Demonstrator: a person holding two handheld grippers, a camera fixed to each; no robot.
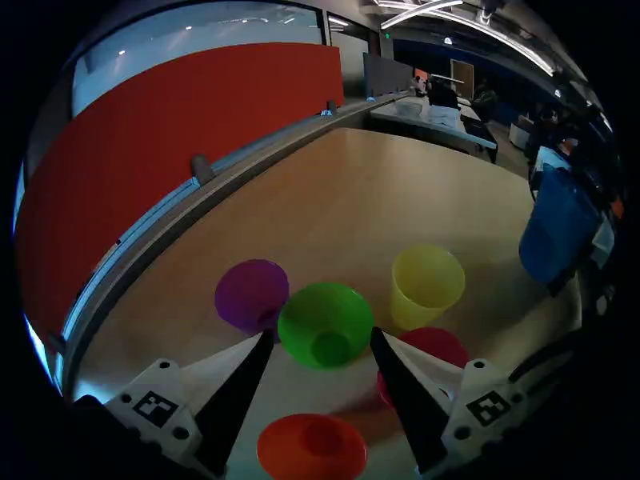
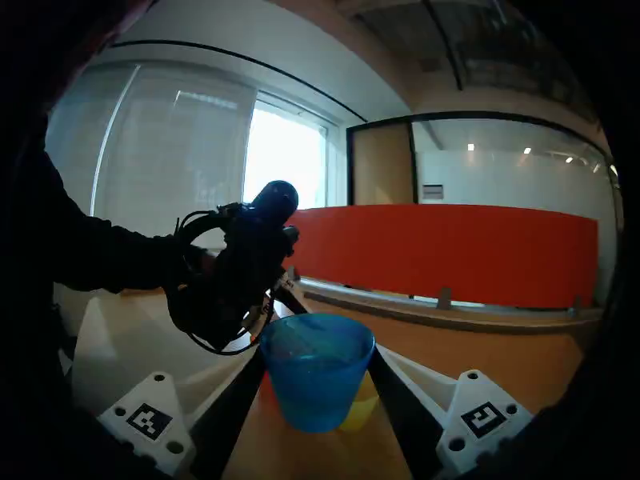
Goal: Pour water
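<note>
Red cup (image 1: 436, 342) half hidden; orange cup (image 1: 312, 446) clipped below.

Six cups, one per colour: purple cup (image 1: 250, 294), green cup (image 1: 324, 320), yellow cup (image 1: 426, 280), red cup (image 1: 436, 342), orange cup (image 1: 312, 448), blue cup (image 1: 556, 224) at three o'clock.

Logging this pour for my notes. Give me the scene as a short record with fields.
left tool: open, holding nothing
right tool: shut on blue cup, lifted off the table
on table: purple cup, green cup, yellow cup, red cup, orange cup
blue cup contents: cannot tell
</note>
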